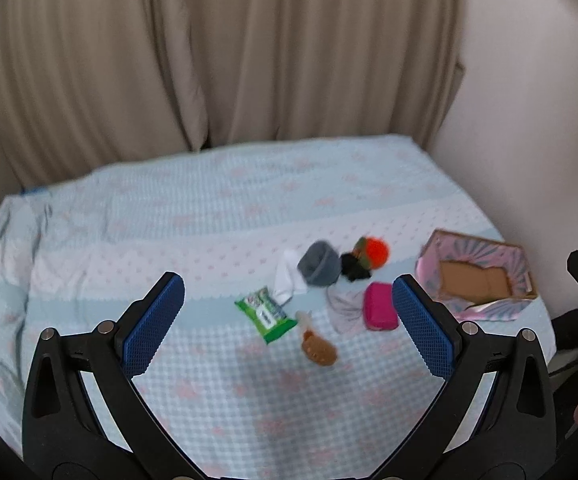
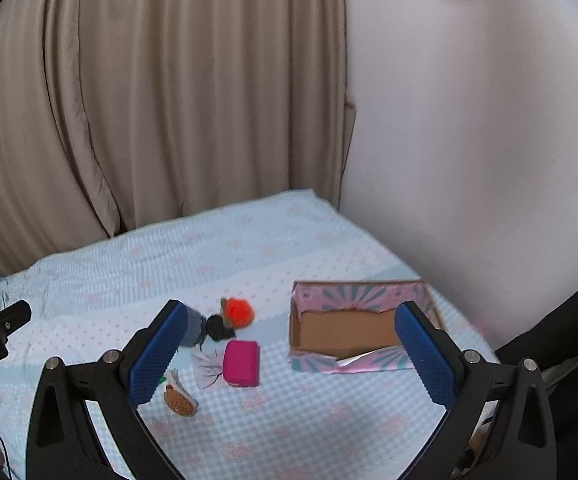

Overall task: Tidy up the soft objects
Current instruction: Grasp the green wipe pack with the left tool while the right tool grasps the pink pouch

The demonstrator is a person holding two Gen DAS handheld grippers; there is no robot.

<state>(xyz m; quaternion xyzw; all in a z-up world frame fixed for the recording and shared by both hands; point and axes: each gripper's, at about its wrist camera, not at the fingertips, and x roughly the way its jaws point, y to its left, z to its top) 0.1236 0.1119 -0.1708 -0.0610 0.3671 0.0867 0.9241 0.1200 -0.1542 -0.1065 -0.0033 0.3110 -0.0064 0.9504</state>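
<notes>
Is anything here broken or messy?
Yes. The pink patterned box looks torn along its near wall, with a loose flap. The small soft things, like the magenta pouch and orange pom-pom, lie scattered on the bed beside it.

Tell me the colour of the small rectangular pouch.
Bright pink pouch, clearest in the right wrist view.

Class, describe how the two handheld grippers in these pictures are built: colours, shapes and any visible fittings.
Both are alike. The left gripper and the right gripper each have two black angular arms with triangular cut-outs and round silver pins at the joints. The jaws carry blue pads with a fine dotted texture. In the right wrist view, the other gripper's black body at the left edge bears small white lettering, too blurred to read.
</notes>
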